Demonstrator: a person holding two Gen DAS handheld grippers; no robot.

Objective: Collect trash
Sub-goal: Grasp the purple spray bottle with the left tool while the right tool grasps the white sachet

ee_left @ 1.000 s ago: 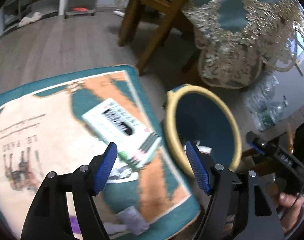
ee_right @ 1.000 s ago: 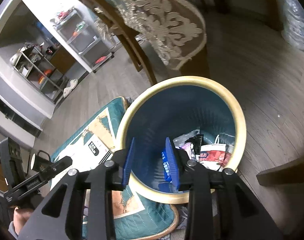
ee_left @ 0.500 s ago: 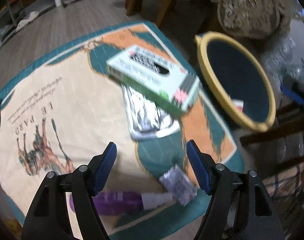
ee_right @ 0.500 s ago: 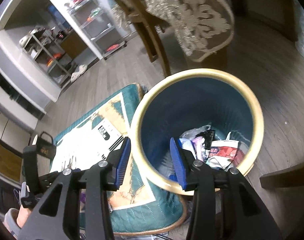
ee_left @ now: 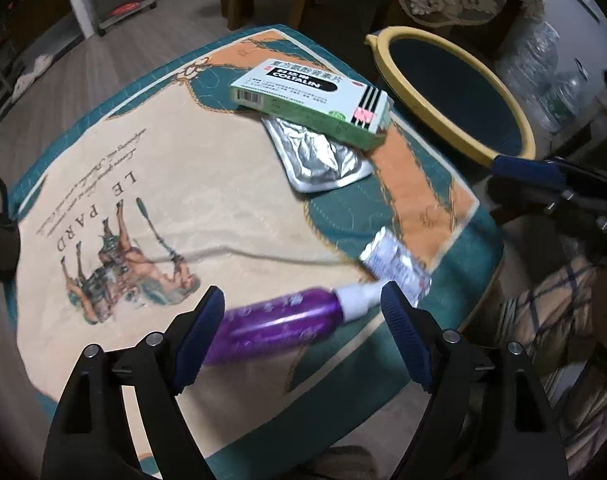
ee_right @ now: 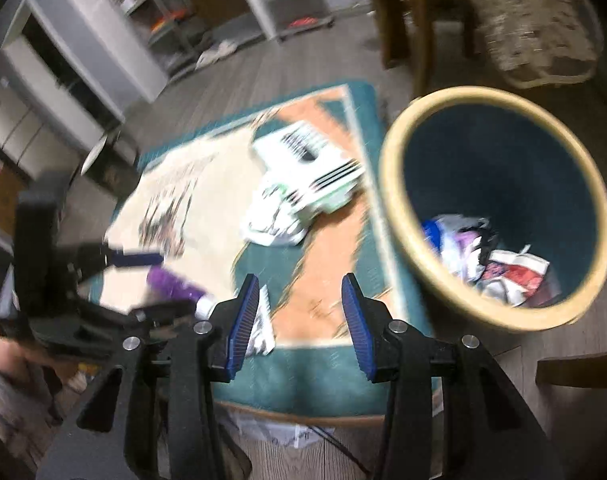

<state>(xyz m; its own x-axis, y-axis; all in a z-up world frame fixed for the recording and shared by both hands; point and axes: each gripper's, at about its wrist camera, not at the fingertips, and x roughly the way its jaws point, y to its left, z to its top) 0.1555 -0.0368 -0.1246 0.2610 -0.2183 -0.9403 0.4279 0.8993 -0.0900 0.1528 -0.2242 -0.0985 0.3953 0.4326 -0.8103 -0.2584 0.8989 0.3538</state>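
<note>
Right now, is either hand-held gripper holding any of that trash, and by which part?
Nothing is held. The left hand-held gripper has just been opening, its jaws astride the purple bottle without touching. The right hand-held gripper is open and empty.

Open cloth (ee_left: pixel 191 184) between green box (ee_left: pixel 311 98) and purple tube (ee_left: pixel 275 326); bin rim (ee_left: pixel 455 136) alongside, right.

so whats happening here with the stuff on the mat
A person is clearing trash off a printed mat with a tool in each hand. The left tool, jaws just widened, sits open around a purple bottle, not gripping. The right tool is open and empty. A green box, foil pack and small tube remain beside the bin.
</note>
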